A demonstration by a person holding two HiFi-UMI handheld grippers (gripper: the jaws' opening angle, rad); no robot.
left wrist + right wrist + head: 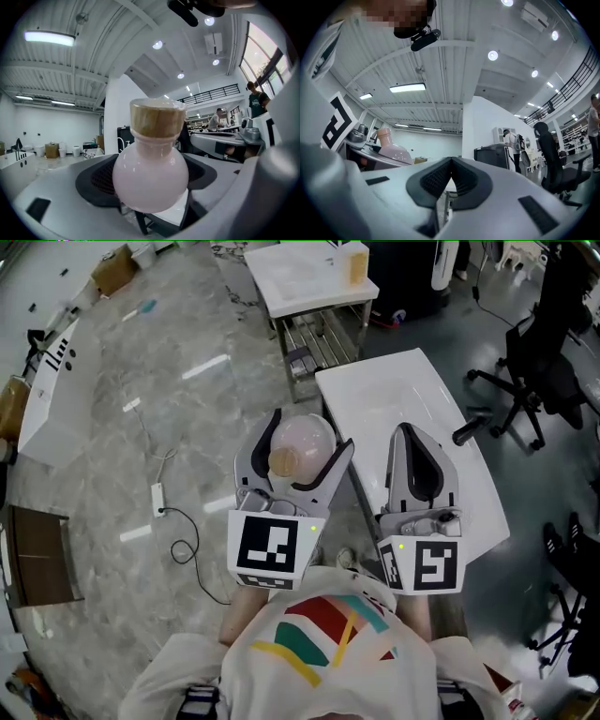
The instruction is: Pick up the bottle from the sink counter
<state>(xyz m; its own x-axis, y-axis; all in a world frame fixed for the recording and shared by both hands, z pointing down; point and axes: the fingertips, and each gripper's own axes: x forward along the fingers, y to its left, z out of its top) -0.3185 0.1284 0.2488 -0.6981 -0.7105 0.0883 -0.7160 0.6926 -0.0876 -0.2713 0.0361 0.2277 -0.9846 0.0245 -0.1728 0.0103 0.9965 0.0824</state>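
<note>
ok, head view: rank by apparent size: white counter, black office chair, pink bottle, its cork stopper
white counter
black office chair
pink bottle, held nearer the camera, so it looks oversized
cork stopper

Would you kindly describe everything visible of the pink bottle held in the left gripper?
The bottle is pale pink and glossy, perhaps ceramic or glass, with a round bulbous body, a short neck and a wood-coloured cap. It is clamped at its body between the jaws of the left gripper, cap up, held clear of the white sink counter beside it.
</note>
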